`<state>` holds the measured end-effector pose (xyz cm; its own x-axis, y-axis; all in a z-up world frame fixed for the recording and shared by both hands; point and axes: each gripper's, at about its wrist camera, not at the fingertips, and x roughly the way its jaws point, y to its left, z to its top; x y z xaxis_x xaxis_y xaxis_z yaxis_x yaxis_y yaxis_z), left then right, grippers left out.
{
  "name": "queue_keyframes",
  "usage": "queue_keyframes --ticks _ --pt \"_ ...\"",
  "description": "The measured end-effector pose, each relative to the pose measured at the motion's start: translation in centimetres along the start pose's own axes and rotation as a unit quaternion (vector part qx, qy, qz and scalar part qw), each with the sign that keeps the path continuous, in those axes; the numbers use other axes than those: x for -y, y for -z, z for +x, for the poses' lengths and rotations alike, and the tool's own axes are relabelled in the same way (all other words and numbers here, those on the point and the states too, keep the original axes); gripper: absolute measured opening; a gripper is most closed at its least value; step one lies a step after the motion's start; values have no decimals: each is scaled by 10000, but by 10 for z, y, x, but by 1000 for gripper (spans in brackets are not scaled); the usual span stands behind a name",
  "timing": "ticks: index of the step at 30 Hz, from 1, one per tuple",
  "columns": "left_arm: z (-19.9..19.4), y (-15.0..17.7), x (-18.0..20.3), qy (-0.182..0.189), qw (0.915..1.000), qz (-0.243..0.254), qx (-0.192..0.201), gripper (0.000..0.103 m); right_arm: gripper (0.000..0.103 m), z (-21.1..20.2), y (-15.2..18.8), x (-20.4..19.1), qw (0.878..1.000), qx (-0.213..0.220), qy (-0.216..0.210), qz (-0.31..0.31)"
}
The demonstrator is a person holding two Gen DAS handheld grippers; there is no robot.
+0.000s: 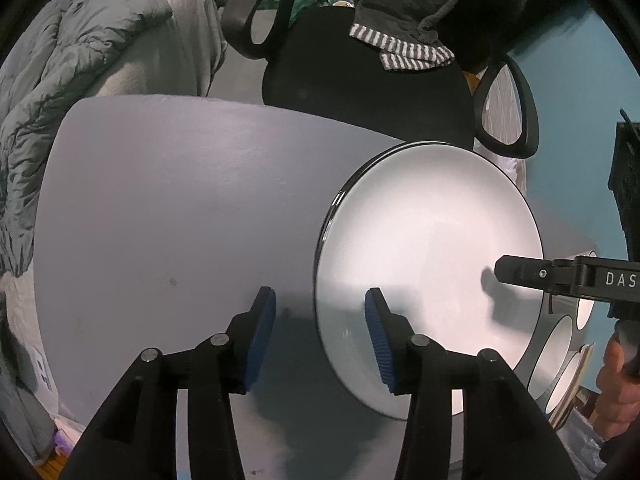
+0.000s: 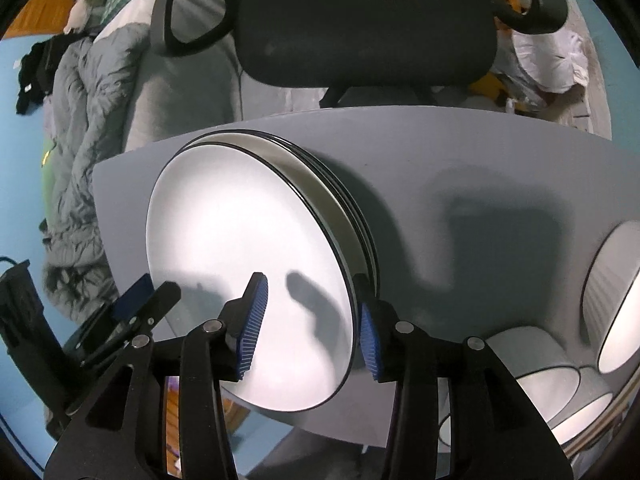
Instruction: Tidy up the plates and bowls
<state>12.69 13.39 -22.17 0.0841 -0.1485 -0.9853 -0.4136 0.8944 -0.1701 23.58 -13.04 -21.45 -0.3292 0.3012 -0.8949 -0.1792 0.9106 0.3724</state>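
Between my two sets of jaws sits the plate stack [image 2: 248, 232], white with black rims, on the grey counter [image 1: 168, 208]. My right jaws [image 2: 312, 324] stand parted astride the top plate's near rim, one pad [image 2: 252, 332] over its face, the other off its edge, neither pressing. My left jaws [image 1: 320, 336] are released too, straddling the opposite rim; whether the right-hand pad [image 1: 378, 340] touches the plate I cannot tell. Right of my right jaws lie white bowls [image 2: 536, 368] on their sides. Beyond the counter stands a black chair [image 2: 360, 28], with a grey quilt [image 2: 76, 128] to its left.
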Motion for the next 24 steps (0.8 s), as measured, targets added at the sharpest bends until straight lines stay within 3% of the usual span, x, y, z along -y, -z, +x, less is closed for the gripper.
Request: queue_keyframes --ticks 6,10,16,24 --pt "-3 10 -11 130 9998 -154 -23 48 52 -5 8 -10 9993 241 205 -177" --pt "-6 18 -14 212 9995 -215 -11 49 65 -8 14 -17 9954 452 759 -359" --pt "-19 32 -14 291 9993 -204 80 50 65 -10 22 -19 9922 595 974 -511" --pt "-45 53 -9 193 9992 0 343 64 69 -27 42 -31 9752 997 1678 -1043"
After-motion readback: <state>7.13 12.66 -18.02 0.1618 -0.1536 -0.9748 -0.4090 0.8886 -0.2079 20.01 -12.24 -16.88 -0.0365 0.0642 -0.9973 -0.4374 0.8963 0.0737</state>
